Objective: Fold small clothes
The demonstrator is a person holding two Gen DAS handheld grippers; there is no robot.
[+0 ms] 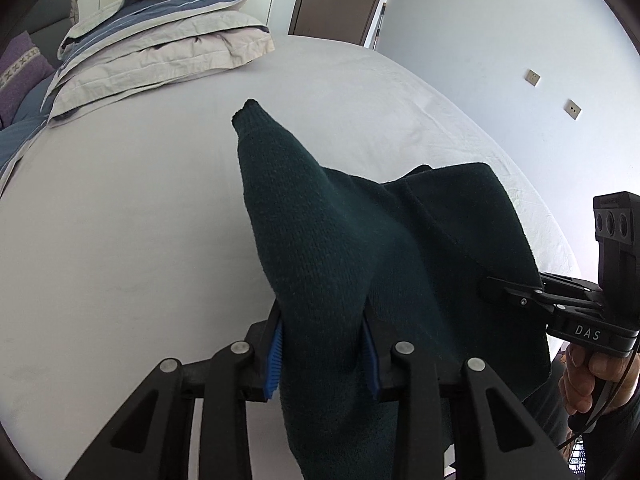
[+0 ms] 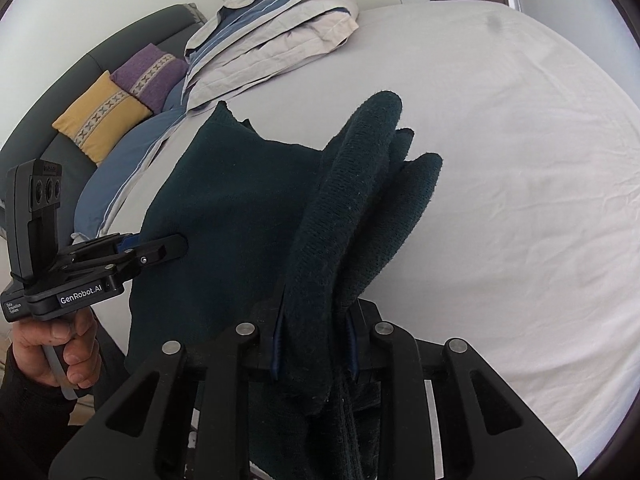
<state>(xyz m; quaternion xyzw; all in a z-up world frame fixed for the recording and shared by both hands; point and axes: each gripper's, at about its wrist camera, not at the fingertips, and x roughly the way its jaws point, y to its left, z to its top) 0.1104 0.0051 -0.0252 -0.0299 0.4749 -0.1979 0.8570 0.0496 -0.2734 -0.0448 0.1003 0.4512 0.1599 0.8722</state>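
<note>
Sweater (image 1: 340, 248) hangs over bed (image 1: 120, 220), each gripper's jaws clamped on knit: left gripper (image 1: 324, 354), right gripper (image 2: 314, 354). You're holding two edges apart, likely to spread it flat for folding.

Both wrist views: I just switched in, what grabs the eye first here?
The dark green knit garment dominates, held up above the white bed sheet between the left gripper and the right gripper, each clamped on a bunched edge. Behind it, a folded grey-and-blue duvet sits at the far side of the bed, with a yellow cushion and a purple cushion beside it.
</note>
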